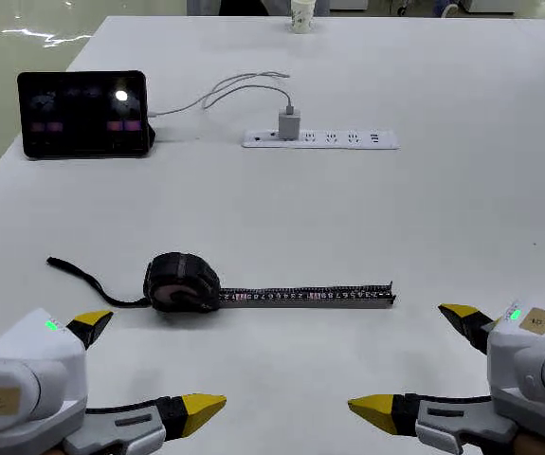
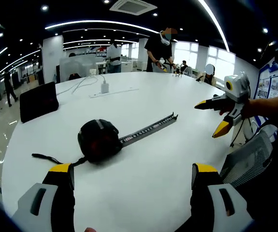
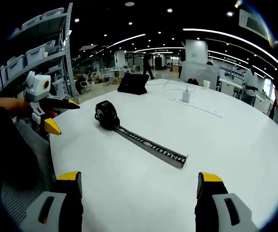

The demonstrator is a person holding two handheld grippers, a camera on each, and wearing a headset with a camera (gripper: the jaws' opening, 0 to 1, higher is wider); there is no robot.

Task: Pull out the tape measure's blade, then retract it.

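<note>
A black tape measure [image 1: 181, 282] lies on the white table [image 1: 367, 218], its dark blade [image 1: 310, 296] drawn out to the right and flat on the surface. A black wrist strap [image 1: 82, 277] trails to its left. The case [image 2: 99, 140] and blade [image 2: 151, 129] lie ahead of the left gripper [image 2: 131, 175]. In the right gripper view the case [image 3: 107, 115] and blade [image 3: 153, 146] run across the table. My left gripper [image 1: 149, 365] is open near the front edge, left of the case. My right gripper [image 1: 419, 360] is open at the front right, empty, apart from the blade tip.
A dark tablet [image 1: 84, 114] stands at the back left. A white power strip [image 1: 321, 139] with a charger and cable [image 1: 244, 90] lies behind the tape. A paper cup [image 1: 302, 15] stands at the far edge. People stand beyond the table [image 2: 160, 48].
</note>
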